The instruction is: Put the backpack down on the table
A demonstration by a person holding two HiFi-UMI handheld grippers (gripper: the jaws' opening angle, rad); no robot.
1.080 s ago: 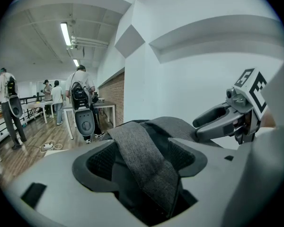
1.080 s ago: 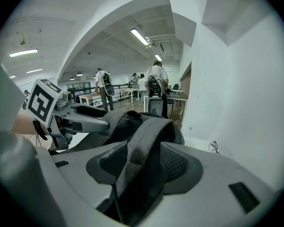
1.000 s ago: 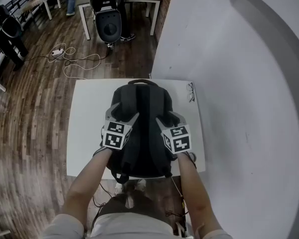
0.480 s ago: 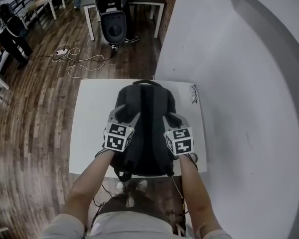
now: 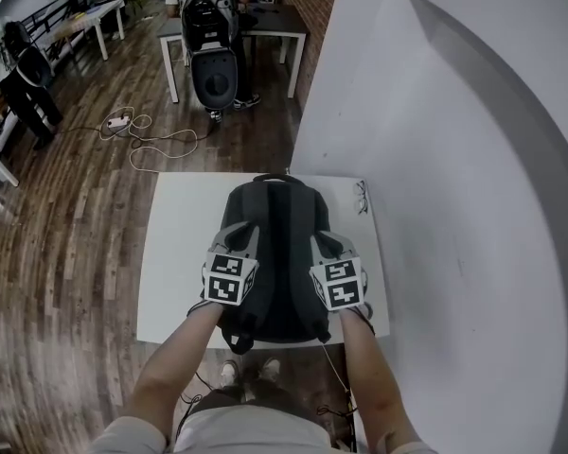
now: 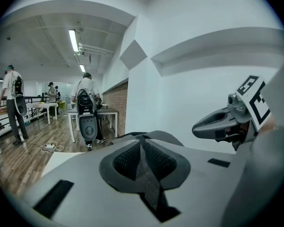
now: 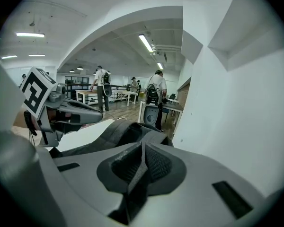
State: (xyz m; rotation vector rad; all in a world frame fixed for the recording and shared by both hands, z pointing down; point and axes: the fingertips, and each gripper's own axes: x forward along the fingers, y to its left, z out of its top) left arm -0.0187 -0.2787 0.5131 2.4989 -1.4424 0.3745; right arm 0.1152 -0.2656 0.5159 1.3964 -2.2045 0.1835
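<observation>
Locate the black fabric backpack [image 5: 275, 253] in the head view. It lies lengthwise over the square white table [image 5: 170, 263], with its top carry handle [image 5: 273, 176] towards the far edge and its bottom end reaching past the near edge. You cannot tell from this view whether its underside rests on the tabletop.

Check the left gripper [image 5: 242, 233]. It sits against the left side of the backpack. In the left gripper view its jaws have just been closing and now stand together on a strip of dark grey woven webbing, the left strap [image 6: 149, 178]. This strap is pinched between the jaws and runs down out of them.

Check the right gripper [image 5: 322, 244]. It sits against the right side of the backpack, roughly level with the left gripper. In the right gripper view its jaws have likewise just been closing and now clamp a matching strip of dark webbing, the right strap [image 7: 132, 188].

Note the surroundings:
- A pair of thin-framed spectacles [image 5: 361, 197] lies at the far right corner of the table, apart from the backpack.
- A plain white wall [image 5: 454, 206] runs along the right side of the table.
- A pale cable [image 5: 156, 138] lies looped on the dark wooden plank floor [image 5: 66, 225] beyond the table
</observation>
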